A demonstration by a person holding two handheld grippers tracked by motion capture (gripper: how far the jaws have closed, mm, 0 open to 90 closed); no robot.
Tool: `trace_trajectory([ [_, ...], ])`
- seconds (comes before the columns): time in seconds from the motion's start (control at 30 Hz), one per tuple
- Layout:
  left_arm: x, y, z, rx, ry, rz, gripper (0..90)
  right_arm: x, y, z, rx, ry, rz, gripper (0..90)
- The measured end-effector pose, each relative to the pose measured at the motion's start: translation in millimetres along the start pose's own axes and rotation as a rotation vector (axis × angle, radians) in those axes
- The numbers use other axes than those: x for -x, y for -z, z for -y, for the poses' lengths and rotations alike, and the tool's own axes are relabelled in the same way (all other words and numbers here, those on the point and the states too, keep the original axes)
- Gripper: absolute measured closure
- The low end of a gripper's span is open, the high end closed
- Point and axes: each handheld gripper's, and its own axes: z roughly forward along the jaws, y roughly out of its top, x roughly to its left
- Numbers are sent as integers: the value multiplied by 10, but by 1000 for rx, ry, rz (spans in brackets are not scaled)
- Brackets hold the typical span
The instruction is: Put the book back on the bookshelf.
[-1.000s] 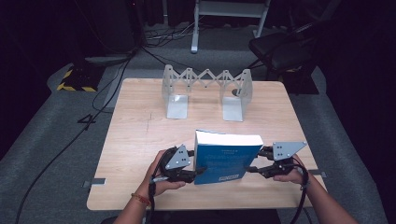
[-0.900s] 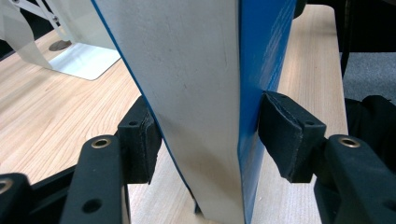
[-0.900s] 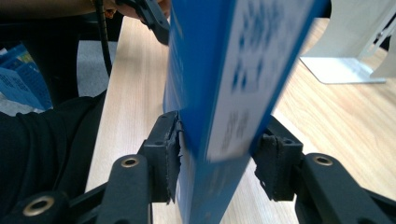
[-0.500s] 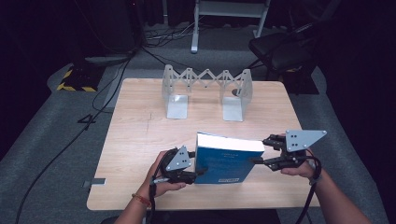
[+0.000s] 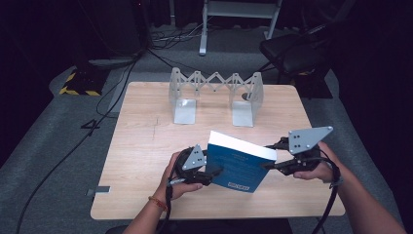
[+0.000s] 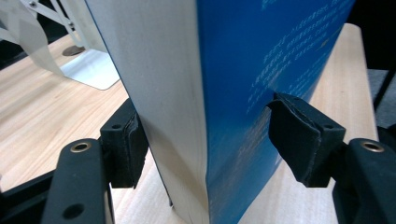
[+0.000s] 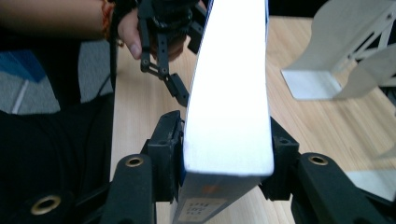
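light: overhead, pale wooden table (image 5: 146, 146) evenly lit, surroundings dark
glare: white page edge of blue paperback book (image 7: 231, 93) blown out
blur: close gripper views soft

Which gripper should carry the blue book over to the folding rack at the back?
Probably the right gripper: its pads clamp both covers of the book, lifting that end. The left gripper has just been opening; its pads barely touch. The rack stands straight behind.

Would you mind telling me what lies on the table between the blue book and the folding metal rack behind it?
Nothing: in the high view, bare wood separates the blue book from the folding metal rack.
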Motion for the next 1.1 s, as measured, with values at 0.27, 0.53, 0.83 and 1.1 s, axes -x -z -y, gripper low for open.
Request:
trace_trajectory([
  [0.27, 32, 3, -7, 1, -14, -12, 298, 70, -92, -293, -195, 4, -46, 563],
  [0.53, 41, -8, -7, 9, -5, -16, 290, 117, -229, -480, -227, -41, -54, 554],
  [0.83, 48, -123, -101, -5, -54, -31, 286, 217, -353, -542, -306, -73, -76, 555],
  [1.1, 62, -308, -208, -4, -80, -11, 285, 269, -318, -470, -344, -80, -36, 581],
])
